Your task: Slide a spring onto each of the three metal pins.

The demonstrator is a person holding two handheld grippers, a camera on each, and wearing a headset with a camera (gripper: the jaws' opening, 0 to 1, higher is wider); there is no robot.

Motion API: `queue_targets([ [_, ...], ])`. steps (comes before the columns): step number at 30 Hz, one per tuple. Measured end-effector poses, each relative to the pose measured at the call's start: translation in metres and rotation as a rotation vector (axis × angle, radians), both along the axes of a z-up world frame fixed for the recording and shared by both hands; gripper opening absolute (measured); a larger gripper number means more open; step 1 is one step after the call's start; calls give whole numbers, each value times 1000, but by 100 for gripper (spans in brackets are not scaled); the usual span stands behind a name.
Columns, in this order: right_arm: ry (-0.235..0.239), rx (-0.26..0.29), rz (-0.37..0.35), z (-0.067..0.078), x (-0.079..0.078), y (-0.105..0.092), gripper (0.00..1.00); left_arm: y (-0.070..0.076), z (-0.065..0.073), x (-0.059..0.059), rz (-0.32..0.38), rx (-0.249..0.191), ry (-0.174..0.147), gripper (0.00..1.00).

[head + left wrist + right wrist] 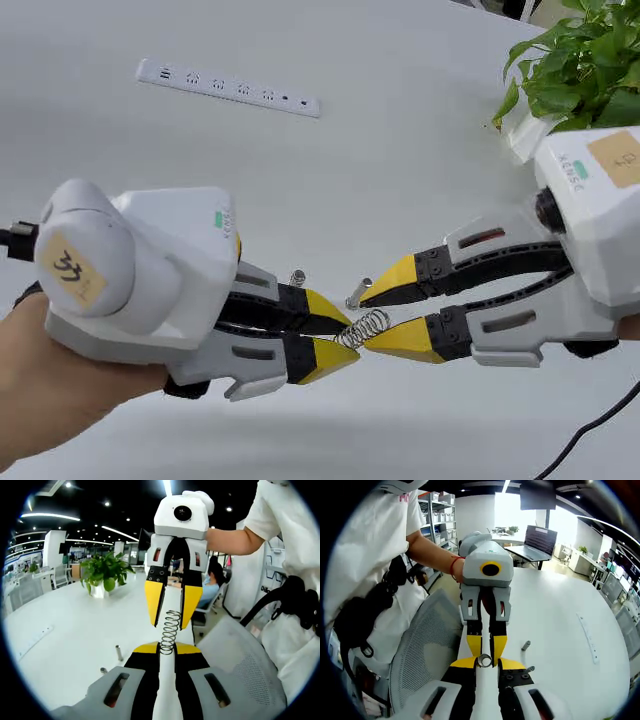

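A small steel spring [362, 328] hangs in the air between the two grippers, above the white table [400, 150]. My left gripper [348, 335] is shut on its left end; in the left gripper view the spring [170, 630] rises from between its yellow tips [167, 648]. My right gripper [366, 322] faces it, jaws open, with the spring's free end between the tips and not clamped. Two metal pins sit on the table just behind: one upright [297, 277], one leaning or lying [358, 293].
A white power strip [228, 87] lies at the back of the table. A potted plant [580, 60] stands at the back right. A black cable [590, 430] crosses the front right corner. A grey mesh chair [425, 645] is beside the table.
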State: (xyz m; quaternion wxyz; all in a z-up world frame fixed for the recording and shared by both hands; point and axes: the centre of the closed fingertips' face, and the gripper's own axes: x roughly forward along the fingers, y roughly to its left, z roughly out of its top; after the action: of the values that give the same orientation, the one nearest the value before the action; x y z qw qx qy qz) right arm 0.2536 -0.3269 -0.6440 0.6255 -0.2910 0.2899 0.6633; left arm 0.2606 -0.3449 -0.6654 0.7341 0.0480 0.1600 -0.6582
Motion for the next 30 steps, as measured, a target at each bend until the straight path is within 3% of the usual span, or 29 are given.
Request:
queue_targets([
  [12, -33, -138, 132, -15, -2, 3, 10, 0, -6, 1, 0, 22, 4, 6],
  [21, -40, -188, 173, -21, -1, 0, 8, 2, -9, 2, 4, 30, 11, 6],
  [30, -46, -191, 176, -22, 0, 0, 8, 1, -11, 2, 2, 31, 15, 6],
])
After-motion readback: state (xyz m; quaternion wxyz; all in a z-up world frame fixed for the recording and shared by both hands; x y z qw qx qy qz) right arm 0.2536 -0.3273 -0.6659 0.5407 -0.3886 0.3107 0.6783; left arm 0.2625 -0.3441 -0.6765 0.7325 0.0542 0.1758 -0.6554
